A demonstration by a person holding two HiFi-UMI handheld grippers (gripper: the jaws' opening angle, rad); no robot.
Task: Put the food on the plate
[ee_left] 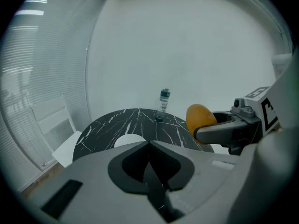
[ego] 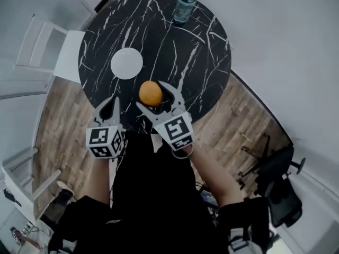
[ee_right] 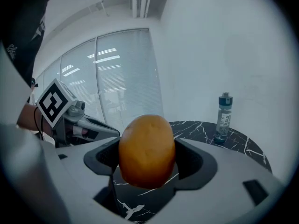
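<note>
An orange, egg-shaped fruit (ego: 150, 93) is clamped between the jaws of my right gripper (ego: 154, 95), held above the near edge of the round black marble table (ego: 201, 62). In the right gripper view the fruit (ee_right: 146, 150) fills the centre, and the left gripper view shows the same fruit (ee_left: 200, 117) at the right. A small white plate (ego: 126, 63) lies on the table's left part, beyond and left of the fruit. My left gripper (ego: 112, 106) hovers at the table's near edge, jaws shut with nothing between them; its own view has the plate (ee_left: 130, 140) just past the jaws.
A clear water bottle (ego: 185, 4) with a blue label stands at the table's far edge. A white chair (ego: 53, 52) sits to the table's left and a dark office chair (ego: 278, 179) stands on the wooden floor at the right.
</note>
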